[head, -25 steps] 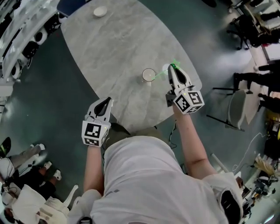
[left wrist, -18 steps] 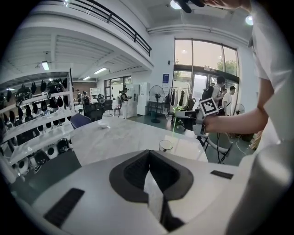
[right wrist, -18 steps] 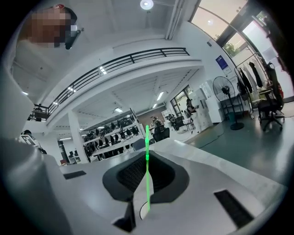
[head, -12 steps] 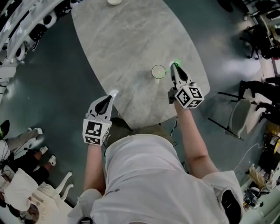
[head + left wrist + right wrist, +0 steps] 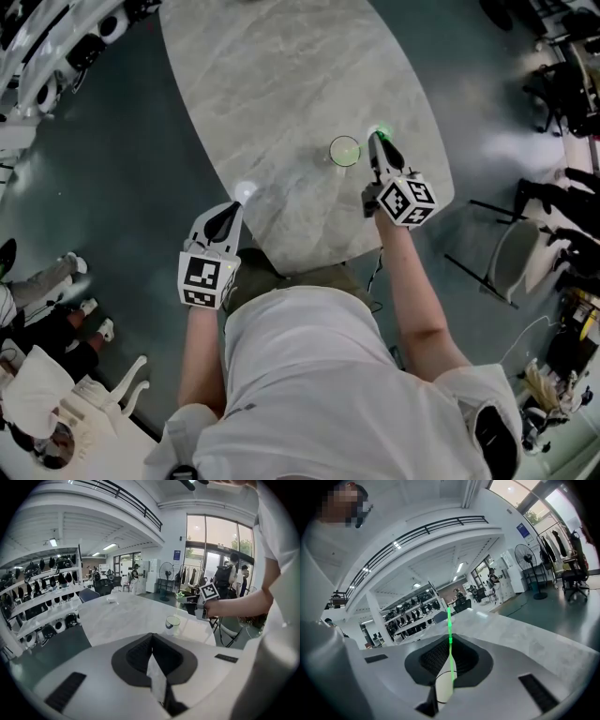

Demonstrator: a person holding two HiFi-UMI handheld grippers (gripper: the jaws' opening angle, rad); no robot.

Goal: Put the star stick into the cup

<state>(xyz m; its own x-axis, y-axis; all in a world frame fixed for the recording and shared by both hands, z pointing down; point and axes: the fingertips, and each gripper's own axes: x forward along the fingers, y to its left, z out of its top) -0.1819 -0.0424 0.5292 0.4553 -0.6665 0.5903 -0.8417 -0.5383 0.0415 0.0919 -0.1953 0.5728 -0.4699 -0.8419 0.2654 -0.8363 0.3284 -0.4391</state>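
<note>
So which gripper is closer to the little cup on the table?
Right. The right gripper is just beside the small pale cup, holding the thin green stick. The left gripper is far off, at the grey marble table's near edge.

Open showroom-like hall indicated: display shelves lined with dark gear, railed mezzanine, marble table, pedestal fan, glazed entrance.

You work at an oval grey marble table. A cup stands upright near its right edge; a small white dish lies well apart, at the far end.
</note>
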